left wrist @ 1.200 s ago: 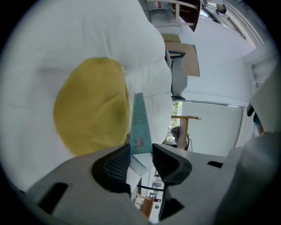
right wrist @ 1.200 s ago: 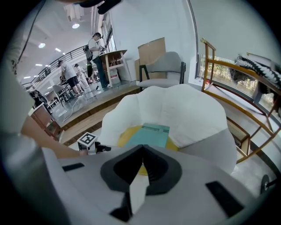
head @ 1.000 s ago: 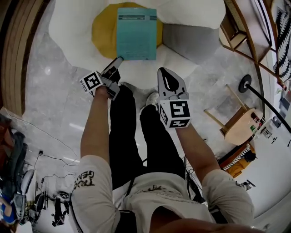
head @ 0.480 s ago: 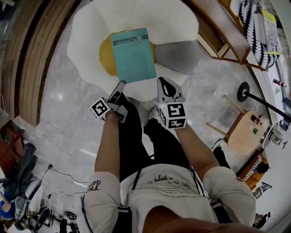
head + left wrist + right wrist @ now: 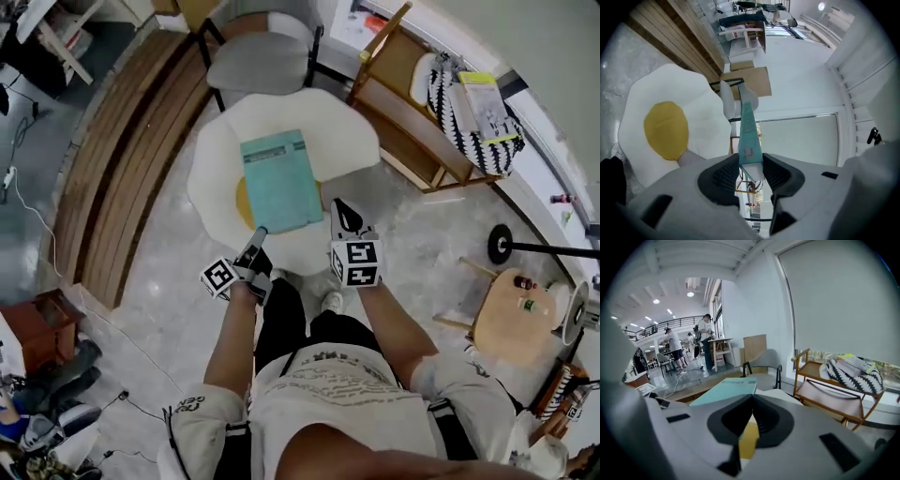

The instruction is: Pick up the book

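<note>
- While pinched on the near short edge of the book [image 5: 749,140], holds it via left gripper [image 5: 751,162], edge-on between the jaws.
- Bites close to the near left corner, going by the head view, not mid-edge.
- Runs the long axis straight out ahead of the jaws, so the whole length cantilevers from that one end.
- Hangs over the fried-egg cushion [image 5: 214,178], above the yolk. Shows a clear gap to the cushion in the left gripper view, so judged lifted off.
- Right gripper [image 5: 339,208]: pressed together on nothing, just beside the near right corner, apparently not touching.
- Judgement: left is the carrying side and the pick looks mostly done. An off-centre bite risks sag or twist toward the free right side. Suggest raising level, or opening the right and taking the near right corner.
</note>
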`<state>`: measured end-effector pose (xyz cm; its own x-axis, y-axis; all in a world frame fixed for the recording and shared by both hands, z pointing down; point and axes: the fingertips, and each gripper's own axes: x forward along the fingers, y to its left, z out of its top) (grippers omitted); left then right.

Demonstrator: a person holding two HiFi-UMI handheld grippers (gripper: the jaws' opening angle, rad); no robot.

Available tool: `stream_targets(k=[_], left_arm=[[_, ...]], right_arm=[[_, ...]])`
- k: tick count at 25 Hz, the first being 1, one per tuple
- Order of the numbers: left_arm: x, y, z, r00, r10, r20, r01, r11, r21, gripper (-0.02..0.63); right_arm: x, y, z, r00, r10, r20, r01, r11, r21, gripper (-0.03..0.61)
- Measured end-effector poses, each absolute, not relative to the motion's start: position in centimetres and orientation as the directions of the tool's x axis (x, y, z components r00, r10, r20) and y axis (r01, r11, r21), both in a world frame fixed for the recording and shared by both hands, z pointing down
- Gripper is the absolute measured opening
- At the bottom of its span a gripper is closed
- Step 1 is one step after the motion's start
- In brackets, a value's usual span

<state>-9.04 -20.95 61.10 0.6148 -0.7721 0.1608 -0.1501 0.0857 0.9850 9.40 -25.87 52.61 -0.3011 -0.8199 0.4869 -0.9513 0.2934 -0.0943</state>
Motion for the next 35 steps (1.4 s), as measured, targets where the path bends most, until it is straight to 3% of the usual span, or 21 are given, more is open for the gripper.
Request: stream_targets(k=[16,27,35], left_arm=[[-7.6,-22.8,40.0,0.518,-0.855,-0.024,-0.166,-0.128,0.978,0.172],[-5.5,-18.0,37.2,0.539,-0.841,-0.044,-0.167,-0.157,0.973,0.172],[-7.3,-17.1,37.0,0.509,-0.859,-0.054,-0.168,-0.161,0.972,0.172]], right_arm=[[12.3,-25.3,36.2,-0.307,-0.917,0.253,-0.952,0.291,-0.1,0.027],[12.8,-21.5,32.2,-0.319,-0.933,0.166,-0.948,0.311,-0.071,0.026],[12.2,-20.4,32.2,-0.33,-0.927,0.181,-0.944,0.324,-0.065,0.026]])
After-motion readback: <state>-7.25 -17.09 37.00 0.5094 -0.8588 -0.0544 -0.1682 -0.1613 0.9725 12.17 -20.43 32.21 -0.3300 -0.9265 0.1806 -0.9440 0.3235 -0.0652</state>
